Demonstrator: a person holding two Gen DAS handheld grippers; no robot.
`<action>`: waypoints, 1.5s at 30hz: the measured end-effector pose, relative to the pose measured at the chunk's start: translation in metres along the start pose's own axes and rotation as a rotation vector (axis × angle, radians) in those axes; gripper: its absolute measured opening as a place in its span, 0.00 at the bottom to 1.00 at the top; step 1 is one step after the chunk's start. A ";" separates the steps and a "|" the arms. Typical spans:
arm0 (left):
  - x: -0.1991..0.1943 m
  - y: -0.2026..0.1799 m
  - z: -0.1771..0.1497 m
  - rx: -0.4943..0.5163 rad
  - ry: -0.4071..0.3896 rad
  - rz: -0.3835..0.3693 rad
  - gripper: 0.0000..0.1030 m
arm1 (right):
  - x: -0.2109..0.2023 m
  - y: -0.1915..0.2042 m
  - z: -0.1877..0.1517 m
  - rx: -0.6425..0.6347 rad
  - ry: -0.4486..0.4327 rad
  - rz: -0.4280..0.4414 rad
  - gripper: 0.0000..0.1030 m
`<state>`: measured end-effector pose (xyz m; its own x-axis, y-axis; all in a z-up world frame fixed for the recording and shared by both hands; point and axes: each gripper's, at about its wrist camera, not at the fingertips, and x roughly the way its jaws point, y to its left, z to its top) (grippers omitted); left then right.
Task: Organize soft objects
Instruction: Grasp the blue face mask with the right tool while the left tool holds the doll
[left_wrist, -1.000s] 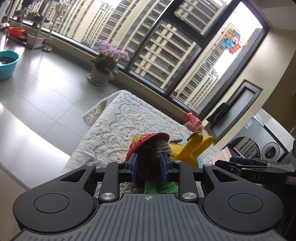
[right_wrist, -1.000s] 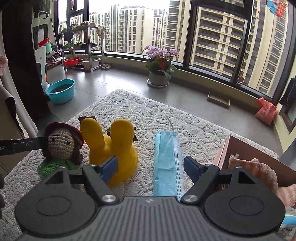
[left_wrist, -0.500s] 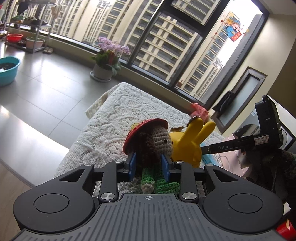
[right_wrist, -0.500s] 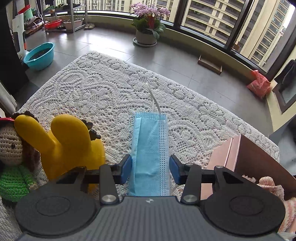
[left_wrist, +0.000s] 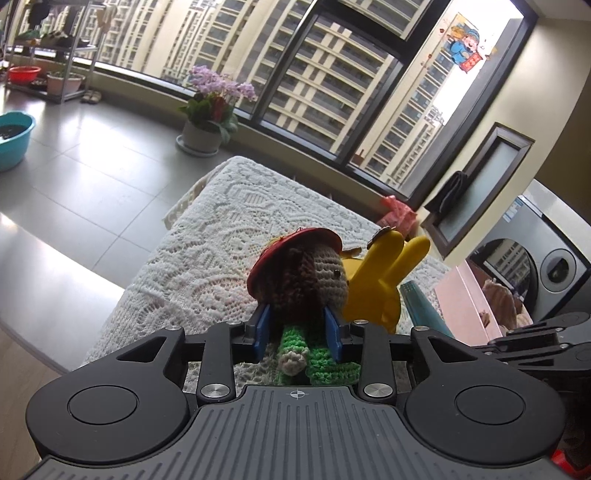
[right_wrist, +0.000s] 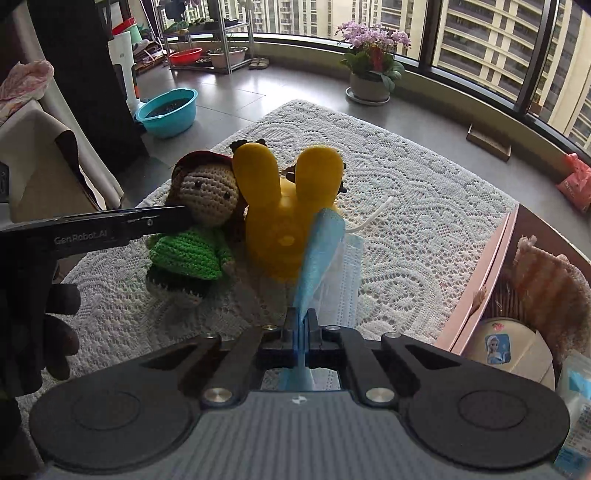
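Observation:
My left gripper (left_wrist: 297, 330) is shut on a crochet doll (left_wrist: 301, 280) with a red hat and green jumper. The doll (right_wrist: 199, 225) stands tilted on the white lace tablecloth (right_wrist: 424, 206), touching a yellow rabbit-eared toy (right_wrist: 284, 218). My right gripper (right_wrist: 302, 332) is shut on a blue face mask (right_wrist: 319, 247), which is pinched folded and lifted off the cloth beside the yellow toy (left_wrist: 384, 280). The left gripper's arm (right_wrist: 110, 227) reaches in from the left in the right wrist view.
A pink open box (right_wrist: 480, 280) at the table's right holds a peach knitted item (right_wrist: 546, 273) and a round tin (right_wrist: 513, 347). A flower pot (right_wrist: 371, 85), a teal basin (right_wrist: 168, 112) and a rack stand on the floor beyond.
My right gripper closed on the blue mask and raised it from the cloth. My left gripper stays shut on the doll, which has shifted up against the yellow toy.

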<state>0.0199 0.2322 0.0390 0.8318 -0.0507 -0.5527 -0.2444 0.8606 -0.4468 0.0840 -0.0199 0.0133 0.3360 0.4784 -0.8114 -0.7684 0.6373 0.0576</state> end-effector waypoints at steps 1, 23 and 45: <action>0.002 -0.001 0.001 0.001 0.000 0.002 0.36 | -0.009 0.002 -0.011 0.008 -0.010 0.017 0.03; 0.018 -0.047 0.003 0.165 0.021 0.170 0.48 | -0.048 0.004 -0.185 0.172 -0.345 -0.011 0.72; 0.013 -0.029 -0.009 0.099 0.101 0.091 0.47 | -0.043 -0.010 -0.184 0.202 -0.334 0.163 1.00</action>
<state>0.0334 0.2021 0.0389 0.7533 -0.0168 -0.6574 -0.2620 0.9093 -0.3234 -0.0232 -0.1585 -0.0592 0.4023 0.7312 -0.5510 -0.7153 0.6266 0.3093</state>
